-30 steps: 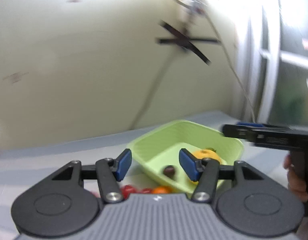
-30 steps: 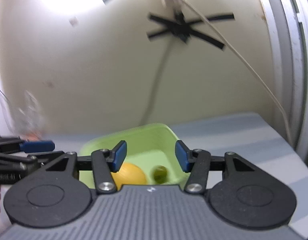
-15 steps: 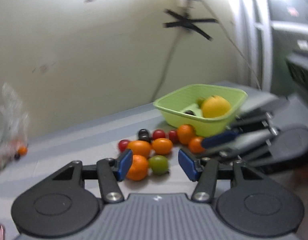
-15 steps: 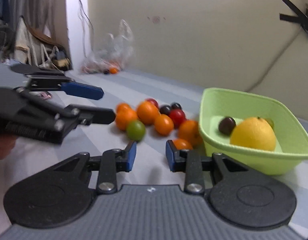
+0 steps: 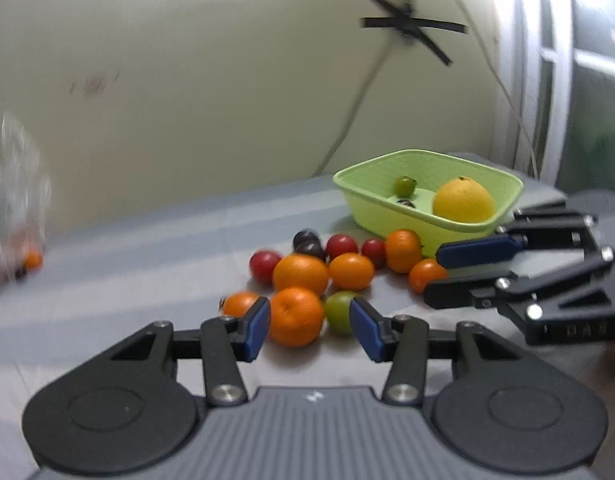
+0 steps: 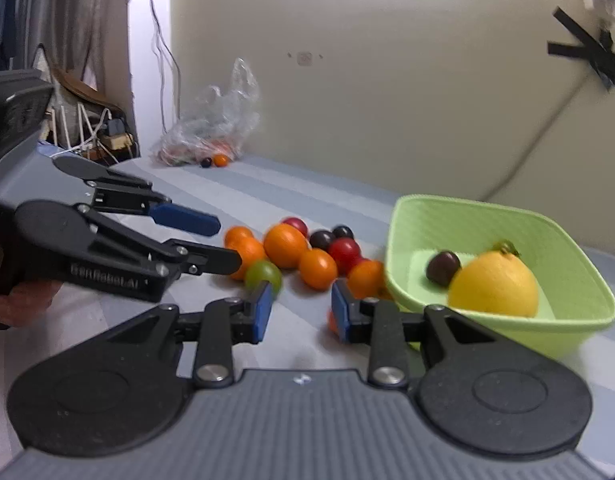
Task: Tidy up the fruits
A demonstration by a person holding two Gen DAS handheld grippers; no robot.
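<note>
A pile of loose fruit lies on the grey striped tabletop: oranges [image 5: 300,273], red ones [image 5: 341,245], dark plums [image 5: 306,240] and one green fruit [image 5: 339,312]. The light green basket [image 5: 387,204] [image 6: 399,248] holds a big yellow citrus [image 6: 493,284], a dark plum [image 6: 442,267] and a small green fruit [image 5: 404,186]. My left gripper [image 5: 311,330] [image 6: 223,242] is closing. An orange [image 5: 295,316] sits between its pads, and neither pad presses on it. My right gripper [image 6: 301,310] [image 5: 433,278] stands narrowly open over bare table beside the basket, with a small orange [image 5: 425,276] at its tips.
A clear plastic bag [image 6: 211,128] with more fruit lies by the wall at the far left, two loose fruits [image 6: 215,160] beside it. A cable and black tape cross [image 5: 411,32] hang on the wall. A person's hand [image 6: 23,300] holds the left gripper.
The left gripper has dropped towards the pile and its jaws have narrowed around the orange. The right gripper swung from over the basket to beside the pile, narrowed, then stayed still.
</note>
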